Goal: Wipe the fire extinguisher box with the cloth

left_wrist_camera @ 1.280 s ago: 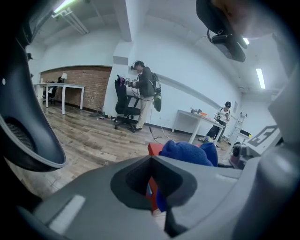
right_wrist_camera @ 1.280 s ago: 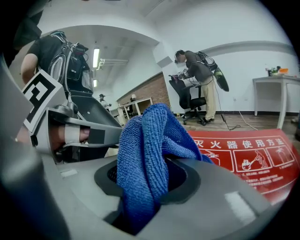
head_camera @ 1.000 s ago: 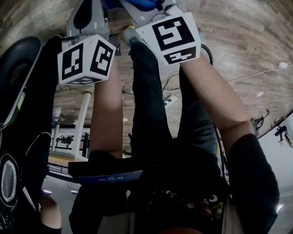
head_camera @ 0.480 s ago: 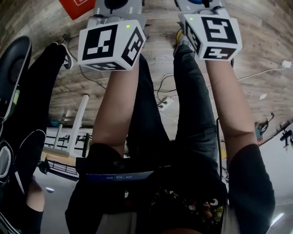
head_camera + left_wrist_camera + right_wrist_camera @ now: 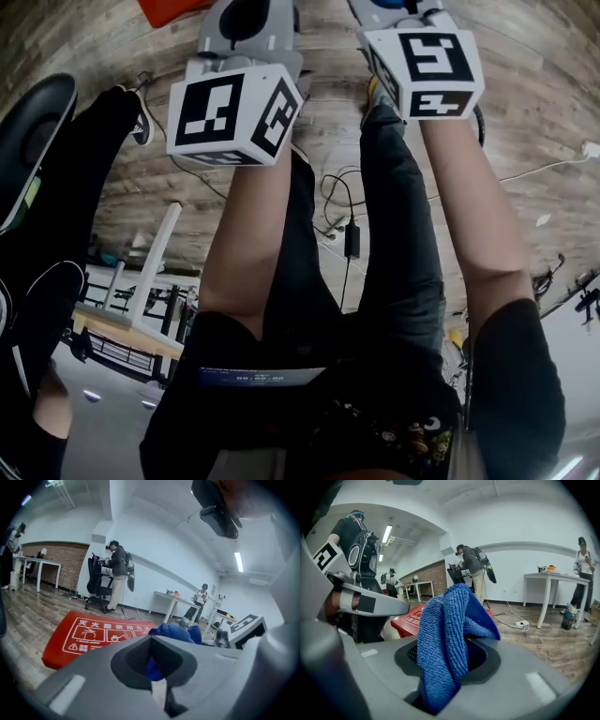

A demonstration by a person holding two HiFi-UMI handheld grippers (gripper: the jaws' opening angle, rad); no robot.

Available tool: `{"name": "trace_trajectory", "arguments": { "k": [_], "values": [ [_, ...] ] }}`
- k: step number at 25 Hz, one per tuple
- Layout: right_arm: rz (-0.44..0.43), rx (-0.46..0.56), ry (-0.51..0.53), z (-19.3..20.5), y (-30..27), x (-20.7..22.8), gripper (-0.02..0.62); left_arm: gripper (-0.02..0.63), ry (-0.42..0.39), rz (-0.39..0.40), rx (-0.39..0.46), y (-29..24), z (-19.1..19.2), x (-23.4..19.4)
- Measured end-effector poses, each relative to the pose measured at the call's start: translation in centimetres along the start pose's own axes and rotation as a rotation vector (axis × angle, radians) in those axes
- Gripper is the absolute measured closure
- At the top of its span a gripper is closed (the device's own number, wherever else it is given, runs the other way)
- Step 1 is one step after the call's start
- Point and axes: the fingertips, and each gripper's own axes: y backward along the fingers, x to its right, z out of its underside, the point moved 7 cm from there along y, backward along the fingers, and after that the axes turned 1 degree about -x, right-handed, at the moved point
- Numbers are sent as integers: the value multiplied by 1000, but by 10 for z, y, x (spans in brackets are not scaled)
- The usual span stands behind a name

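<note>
**head view.** left gripper [image 5: 246, 23] and right gripper [image 5: 398, 11] at the top edge, side by side and apart, jaw ends cut off by the frame. marker cubes [image 5: 234, 111] turned toward the camera. red fire extinguisher box [image 5: 167, 11], one corner only, just left of the left gripper, on the wooden floor [image 5: 525, 141]. sliver of blue cloth [image 5: 389, 3] at the right gripper. black cable [image 5: 349, 234] on the floor, nearer than both grippers and between the person's legs.

**left gripper view.** jaws pressed together along a seam. blue cloth [image 5: 176, 632] in the hollow between them and above their far edge; pinched there or only lying beyond, cannot tell. fire extinguisher box [image 5: 93, 637] flat on the floor ahead and to the left of the jaws, white printed panels facing up. right gripper's cube [image 5: 243, 627] off to the right.

**right gripper view.** jaws clamped on the cloth [image 5: 445, 639], which stands up out of them in a tall fold. fire extinguisher box [image 5: 410, 616] ahead and to the left, partly behind the cloth. left gripper [image 5: 370, 603] at the left, near the cloth. white table [image 5: 548, 578] ahead to the right.
</note>
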Motion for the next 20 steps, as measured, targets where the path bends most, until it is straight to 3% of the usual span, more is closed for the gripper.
{"name": "trace_trajectory", "arguments": {
  "k": [3, 9, 13, 20],
  "values": [
    [-7, 39, 26, 1, -18, -52, 423, 506, -14, -6, 24, 33, 8, -39],
    [-124, 149, 81, 11, -60, -151, 423, 506, -41, -101, 92, 87, 32, -112],
    [-175, 196, 110, 30, -78, -180, 423, 506, -19, -162, 174, 98, 59, -135],
    [-276, 166, 239, 89, -133, -194, 423, 506, 4, -204, 253, 84, 120, -162]
  ]
}}
